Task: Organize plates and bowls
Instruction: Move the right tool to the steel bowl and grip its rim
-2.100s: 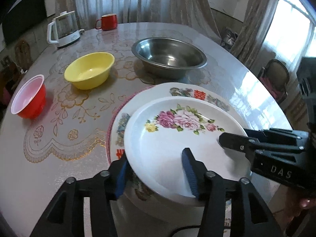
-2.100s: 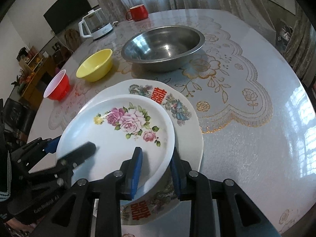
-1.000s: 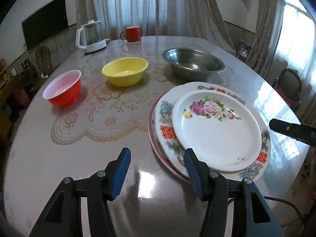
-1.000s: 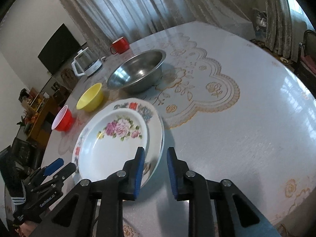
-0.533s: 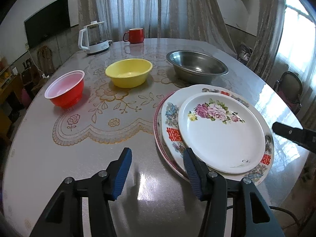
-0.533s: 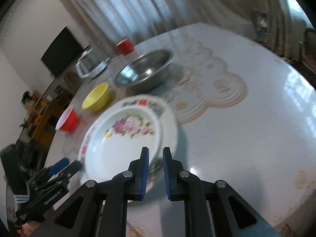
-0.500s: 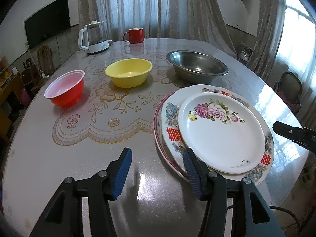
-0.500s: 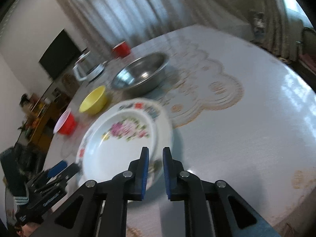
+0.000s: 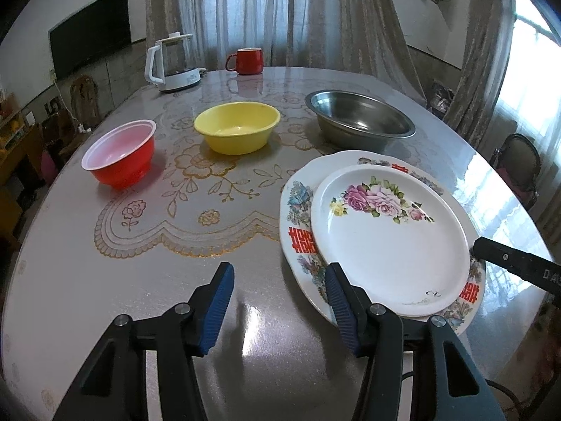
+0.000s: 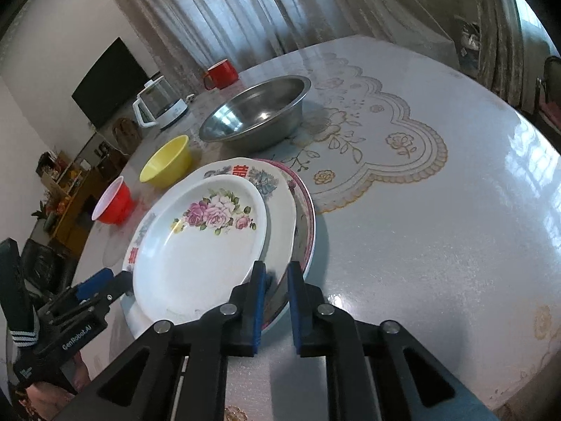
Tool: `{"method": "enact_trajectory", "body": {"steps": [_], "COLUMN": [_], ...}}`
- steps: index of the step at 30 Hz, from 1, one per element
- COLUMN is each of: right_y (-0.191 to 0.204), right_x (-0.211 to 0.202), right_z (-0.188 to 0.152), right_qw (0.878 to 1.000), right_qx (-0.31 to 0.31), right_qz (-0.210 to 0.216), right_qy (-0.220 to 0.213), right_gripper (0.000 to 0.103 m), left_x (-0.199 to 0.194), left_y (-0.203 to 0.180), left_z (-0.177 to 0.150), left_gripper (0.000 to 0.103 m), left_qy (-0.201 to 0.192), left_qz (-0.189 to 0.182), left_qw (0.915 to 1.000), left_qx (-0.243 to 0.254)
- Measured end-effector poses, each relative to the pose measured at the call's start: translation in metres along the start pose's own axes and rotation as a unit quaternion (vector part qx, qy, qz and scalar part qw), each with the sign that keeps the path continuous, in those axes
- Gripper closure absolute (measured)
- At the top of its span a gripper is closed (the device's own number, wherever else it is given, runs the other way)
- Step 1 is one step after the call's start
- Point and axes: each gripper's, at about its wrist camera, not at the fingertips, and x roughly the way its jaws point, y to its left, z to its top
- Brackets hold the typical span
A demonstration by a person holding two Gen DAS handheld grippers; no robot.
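Note:
A white rose-pattern plate [image 9: 389, 245] [image 10: 200, 245] lies on top of a larger plate with red characters [image 9: 298, 210] [image 10: 277, 217]. Under both lies a pink-rimmed plate [image 10: 308, 217]. My left gripper [image 9: 278, 280] [image 10: 108, 280] hovers open over the table at the stack's left edge, holding nothing. My right gripper [image 10: 276, 280] [image 9: 491, 251] is at the stack's other edge. Its jaws are shut to a narrow slit, and nothing is clamped between them. Behind stand a steel bowl [image 9: 361, 122] [image 10: 256, 115], a yellow bowl [image 9: 238, 126] [image 10: 166, 166] and a red bowl [image 9: 119, 154] [image 10: 112, 203].
A white kettle [image 9: 171, 63] and a red mug [image 9: 247, 59] stand at the far edge of the round table [image 9: 140, 280]. A lace-pattern mat covers the table's middle. A chair [image 9: 519, 168] stands beyond the right edge. A sleeve shows behind the left gripper.
Both grippers have let go of the rose plate, which rests on the stack, and drawn back from it. The right jaws have closed since. The left gripper has kept still lately.

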Motion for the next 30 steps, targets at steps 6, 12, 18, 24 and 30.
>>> {"method": "enact_trajectory", "body": {"steps": [6,12,18,24,30], "right_y": [-0.01,-0.027,-0.024,-0.023,-0.021], "right_x": [-0.004,-0.004,0.008,0.024,0.048], "right_z": [0.004,0.025,0.06,0.098,0.141], "right_qw": [0.999,0.999,0.999,0.999,0.999], "right_qx": [0.028,0.036,0.005,-0.001,0.002], "right_qz": [0.017,0.001,-0.01,-0.011,-0.004], "right_qy": [-0.006,-0.028,-0.036,-0.042,-0.044], "right_gripper": [0.077,0.07,0.064,0.062,0.056], "left_x": [-0.004,-0.011,-0.004,0.006,0.013], "left_y": [0.007,0.015,0.013,0.011,0.008], "left_z": [0.002,0.019,0.035,0.049,0.055], "left_gripper": [0.045,0.026,0.015,0.014,0.014], "left_qy": [-0.001,-0.027,-0.027,-0.017,-0.013], "left_qz": [-0.009,-0.006,0.016,0.026,0.04], "left_qw": [0.9999,0.9988,0.9988,0.9986,0.9985], "left_qx": [-0.013,-0.039,-0.037,-0.042,-0.036]}}
